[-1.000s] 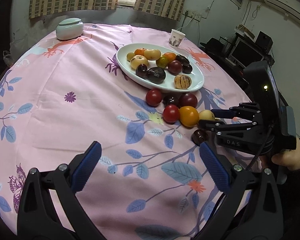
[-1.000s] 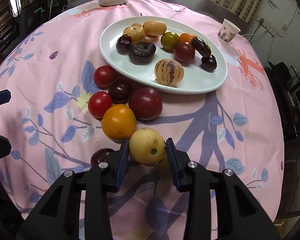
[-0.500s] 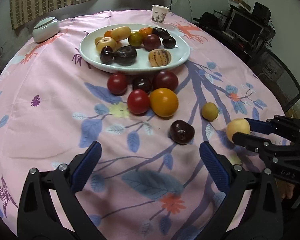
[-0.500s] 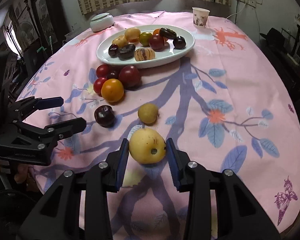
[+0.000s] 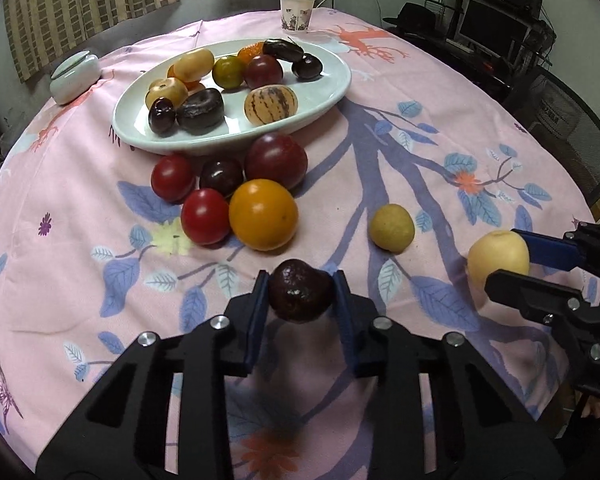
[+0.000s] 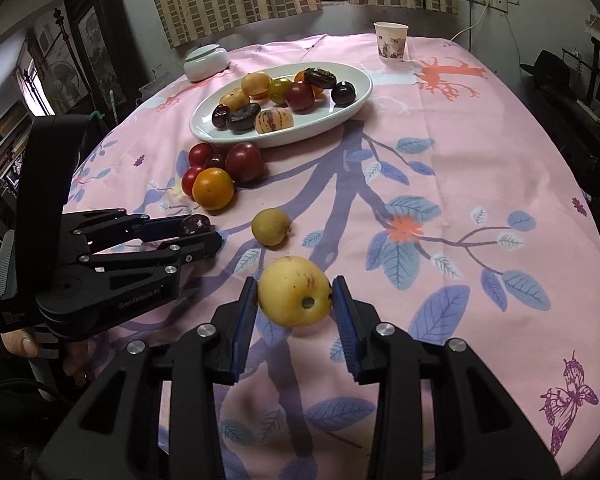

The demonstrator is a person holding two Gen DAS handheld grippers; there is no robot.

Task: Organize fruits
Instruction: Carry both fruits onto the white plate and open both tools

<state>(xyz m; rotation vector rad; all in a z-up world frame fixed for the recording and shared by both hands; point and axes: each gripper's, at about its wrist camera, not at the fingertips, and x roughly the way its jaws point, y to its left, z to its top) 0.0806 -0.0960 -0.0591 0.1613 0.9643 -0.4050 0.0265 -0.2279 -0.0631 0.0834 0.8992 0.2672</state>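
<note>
On my left, I am gripping a dark plum (image 5: 301, 297) in the left tool (image 5: 301, 298), its pads pressing both sides. Just ahead of that tool a fruit cluster (image 5: 236, 196) is crowding the near rim of the white plate (image 5: 332, 92). A small yellow fruit (image 6: 271, 226) is lying alone between the two tools. To the right, my right tool (image 6: 295, 300) is clamping a yellow apple (image 6: 294, 297). Right of it, bare tablecloth is running out to the table (image 6: 500, 168) edge.
</note>
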